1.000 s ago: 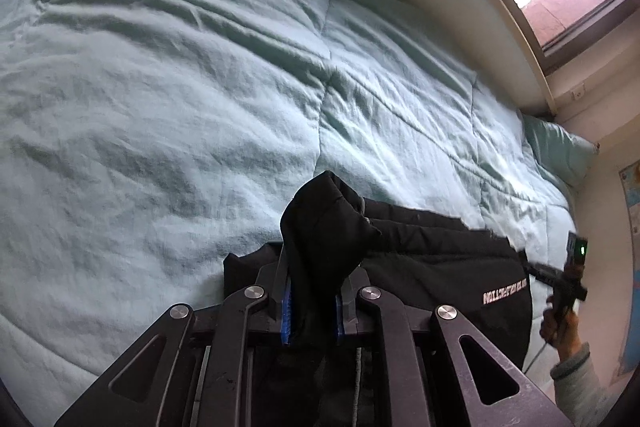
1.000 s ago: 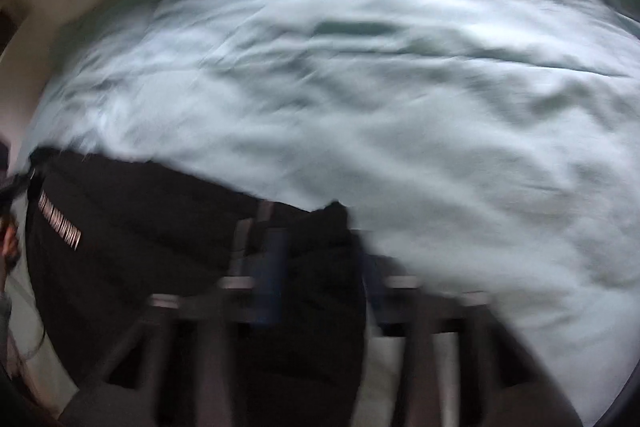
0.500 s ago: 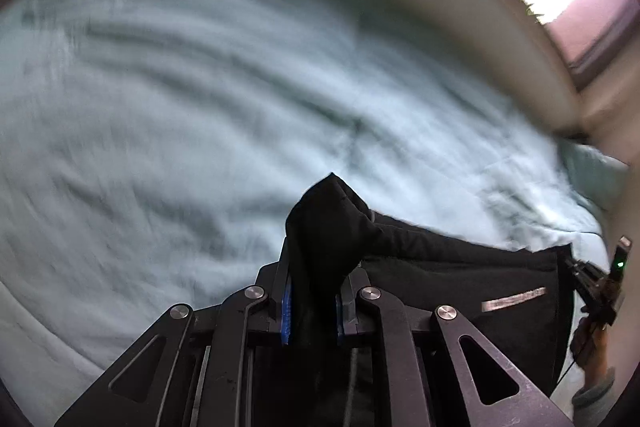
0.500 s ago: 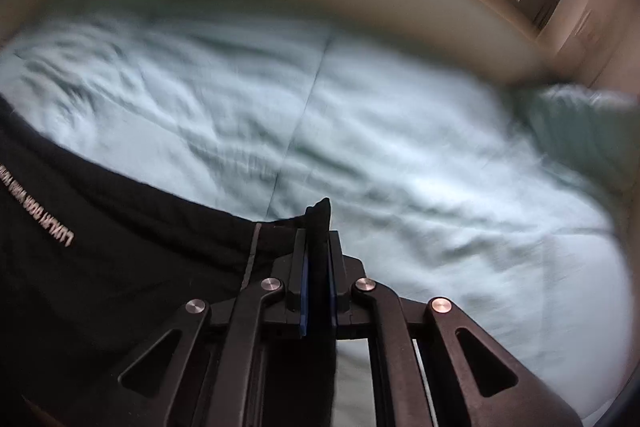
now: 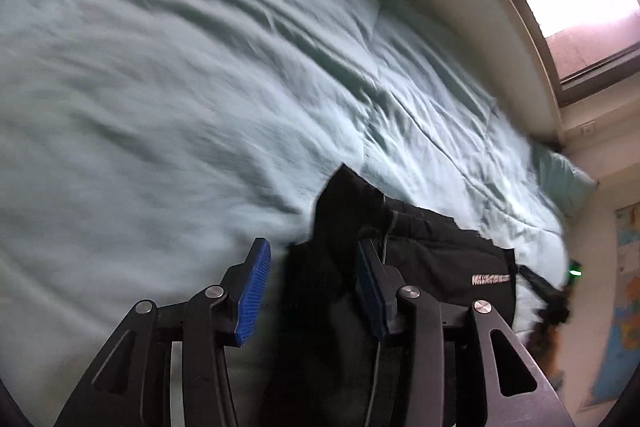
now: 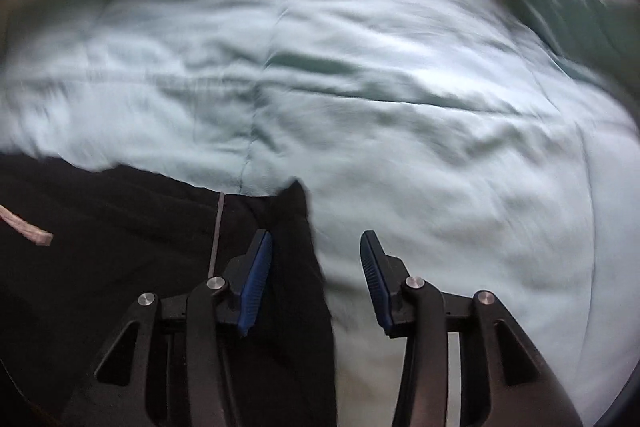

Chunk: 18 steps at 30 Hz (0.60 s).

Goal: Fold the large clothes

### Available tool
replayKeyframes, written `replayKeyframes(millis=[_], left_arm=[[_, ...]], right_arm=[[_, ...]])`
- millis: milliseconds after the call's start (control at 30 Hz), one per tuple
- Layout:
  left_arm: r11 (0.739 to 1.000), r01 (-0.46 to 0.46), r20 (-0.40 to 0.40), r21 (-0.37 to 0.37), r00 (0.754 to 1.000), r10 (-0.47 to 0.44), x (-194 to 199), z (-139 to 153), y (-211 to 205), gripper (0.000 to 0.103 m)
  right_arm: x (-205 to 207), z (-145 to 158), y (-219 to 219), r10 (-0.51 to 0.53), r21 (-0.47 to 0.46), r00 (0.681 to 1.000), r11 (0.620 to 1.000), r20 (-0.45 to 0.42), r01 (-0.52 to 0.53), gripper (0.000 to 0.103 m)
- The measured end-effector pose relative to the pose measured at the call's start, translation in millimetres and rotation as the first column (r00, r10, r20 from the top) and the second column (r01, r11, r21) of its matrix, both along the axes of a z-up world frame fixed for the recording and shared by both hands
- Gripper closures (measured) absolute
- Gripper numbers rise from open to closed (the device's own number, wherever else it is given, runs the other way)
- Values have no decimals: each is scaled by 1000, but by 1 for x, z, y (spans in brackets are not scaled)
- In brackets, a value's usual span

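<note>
Left wrist view: the left gripper (image 5: 310, 267) has its jaws opening, a bunched corner of the black garment (image 5: 432, 259) between them, lying on the pale green bed (image 5: 160, 107).

Right wrist view: the right gripper (image 6: 316, 267) has its jaws opening, the garment's edge against the left pad, cloth spread left over the bed.

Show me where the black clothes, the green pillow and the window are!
black clothes (image 5: 436, 259), left wrist view, on the flat dark panel beside the white lettering.
green pillow (image 5: 560, 179), left wrist view, on its middle, at the bed's far end.
window (image 5: 580, 3), left wrist view, on the bright glass pane.
</note>
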<state>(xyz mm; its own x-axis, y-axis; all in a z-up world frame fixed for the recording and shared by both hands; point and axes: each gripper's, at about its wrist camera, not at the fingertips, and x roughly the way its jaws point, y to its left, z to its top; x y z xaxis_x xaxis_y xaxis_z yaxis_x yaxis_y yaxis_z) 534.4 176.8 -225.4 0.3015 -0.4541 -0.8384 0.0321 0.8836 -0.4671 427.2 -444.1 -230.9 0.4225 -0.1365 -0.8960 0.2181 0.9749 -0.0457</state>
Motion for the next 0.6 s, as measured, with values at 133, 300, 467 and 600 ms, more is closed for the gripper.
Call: replayKeyframes(millis=[133,300,467,600], left_arm=[[992,57,111,116,991,-70,-48,51,-14,57],[973,195,175,120,961,-214,-121,62,-89,57],[918,307,120,251,931,-345,-180,19,-180,57],[899,309,52,310,939,-341,-188,-30,-207,54]], right_arm=[[-57,43,14,-12,132,997,991,76,2,50],[-100,39,83,36,244,997,968,72,-52,47],[-114,6,150,100,226,995,969,13,-100,47],[-109,-42,170,142,129,987,983,-74,-132,47]])
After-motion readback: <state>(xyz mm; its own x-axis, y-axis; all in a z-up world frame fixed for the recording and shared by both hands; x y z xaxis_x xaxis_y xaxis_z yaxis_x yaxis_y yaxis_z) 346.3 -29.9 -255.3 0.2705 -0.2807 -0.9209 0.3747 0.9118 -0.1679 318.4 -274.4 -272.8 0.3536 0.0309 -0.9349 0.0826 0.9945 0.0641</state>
